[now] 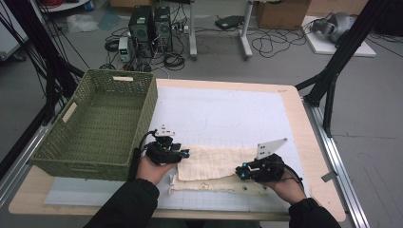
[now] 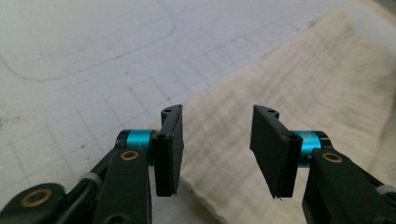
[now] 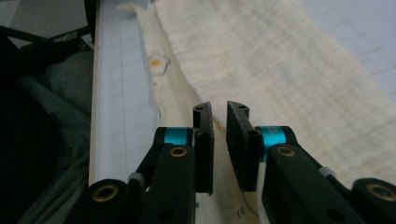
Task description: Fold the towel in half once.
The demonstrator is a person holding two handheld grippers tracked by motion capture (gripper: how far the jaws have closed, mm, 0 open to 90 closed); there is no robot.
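Your left gripper (image 1: 183,153) hovers spread over the cream cloth's (image 1: 214,161) left edge while your right gripper (image 1: 241,172) holds a narrow empty gap above its near strip, all on a white gridded mat (image 1: 228,114) covering the wooden table (image 1: 304,128), green wicker basket (image 1: 100,123) alongside, cables and computer towers (image 1: 149,23) on the floor beyond.

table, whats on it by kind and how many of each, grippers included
Green woven basket: 1
Cream crinkled cloth, folded: 1
White gridded mat: 1
Black two-jaw grippers: 2, the left gripper with its jaws apart over the cloth, the right gripper with its jaws a narrow gap apart
Total: 5
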